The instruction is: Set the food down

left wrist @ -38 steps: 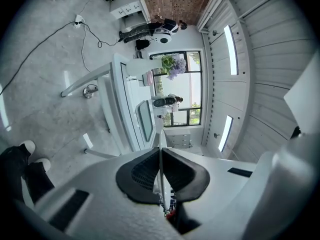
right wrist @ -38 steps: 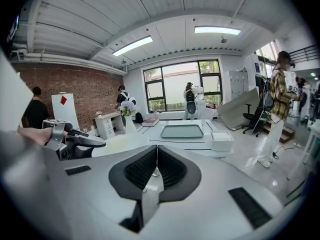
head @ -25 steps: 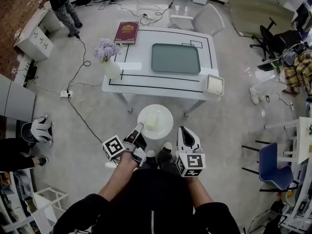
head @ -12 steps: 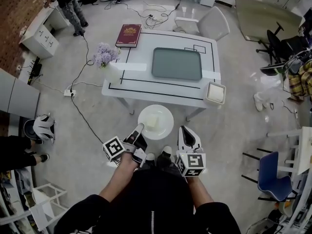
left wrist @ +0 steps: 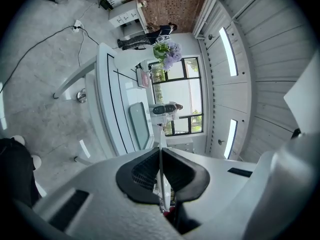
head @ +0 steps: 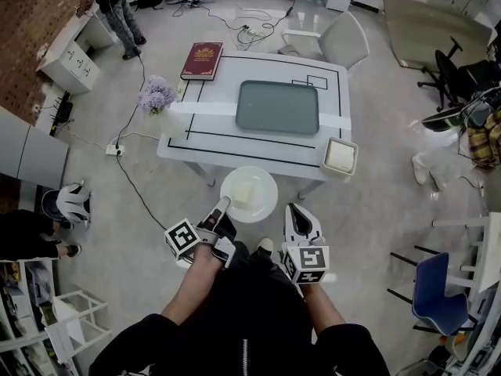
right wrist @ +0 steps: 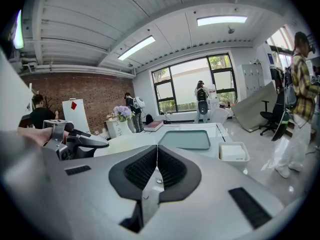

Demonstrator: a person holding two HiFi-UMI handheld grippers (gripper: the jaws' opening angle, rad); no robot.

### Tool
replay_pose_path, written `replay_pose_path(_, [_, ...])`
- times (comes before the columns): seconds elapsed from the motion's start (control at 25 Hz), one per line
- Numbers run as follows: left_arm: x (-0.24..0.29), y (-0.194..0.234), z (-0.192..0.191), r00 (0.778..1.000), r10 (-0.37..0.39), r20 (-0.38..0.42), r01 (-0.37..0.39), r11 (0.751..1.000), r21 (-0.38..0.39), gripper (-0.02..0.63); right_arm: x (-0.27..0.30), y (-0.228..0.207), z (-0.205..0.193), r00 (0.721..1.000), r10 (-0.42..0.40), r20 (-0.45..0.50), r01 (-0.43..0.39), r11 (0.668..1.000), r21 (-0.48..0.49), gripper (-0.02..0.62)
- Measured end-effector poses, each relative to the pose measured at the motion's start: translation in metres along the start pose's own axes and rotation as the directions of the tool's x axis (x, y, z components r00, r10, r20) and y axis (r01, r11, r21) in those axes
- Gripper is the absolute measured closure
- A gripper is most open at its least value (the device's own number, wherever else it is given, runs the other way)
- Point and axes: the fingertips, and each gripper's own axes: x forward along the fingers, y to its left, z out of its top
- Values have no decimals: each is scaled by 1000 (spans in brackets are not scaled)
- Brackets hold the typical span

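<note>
Head camera: worn on the person's head, looking steeply down from well above; it takes in the whole white rectangular table with black lines (head: pixel 211 124) and the floor around it.
Left gripper camera: rides on the left gripper (left wrist: pixel 160 151) and looks along its jaws at the table; it is rolled sideways, so the floor lies at picture left.
Right gripper camera: rides on the right gripper (right wrist: pixel 156 151), upright, looking low across the tabletop towards the windows (right wrist: pixel 192 84).
Nearness: both gripper cameras sit nearer the table than the head camera.
Shared: all three show the table, its grey-green rectangular tray (head: pixel 278 106) and the bunch of purple flowers (head: pixel 156 96).
</note>
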Motion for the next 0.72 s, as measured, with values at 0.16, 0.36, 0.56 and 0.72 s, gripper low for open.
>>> replay_pose_path(0.16, [11, -2, -1, 1000, 8, 9, -8, 1000, 15, 591, 4, -12, 3, 1000, 5, 0, -5, 1000, 9, 584])
replay_pose_path(0.36, [31, -6, 1, 1000, 2, -6, -2, 1000, 16, 591, 18, -24, 9, 1000, 3, 2, -3, 1000, 3, 586])
replay_pose_path(0.56, [46, -11, 14, 1000, -8, -8, 8, 1000, 3, 591, 32, -25, 19, 1000, -7, 8, 7, 1000, 15, 585])
replay_pose_path(0.72, [59, -12, 20, 1000, -12, -26, 12, 1000, 5, 592, 42, -28, 24, 1000, -15, 3, 15, 1000, 3, 584])
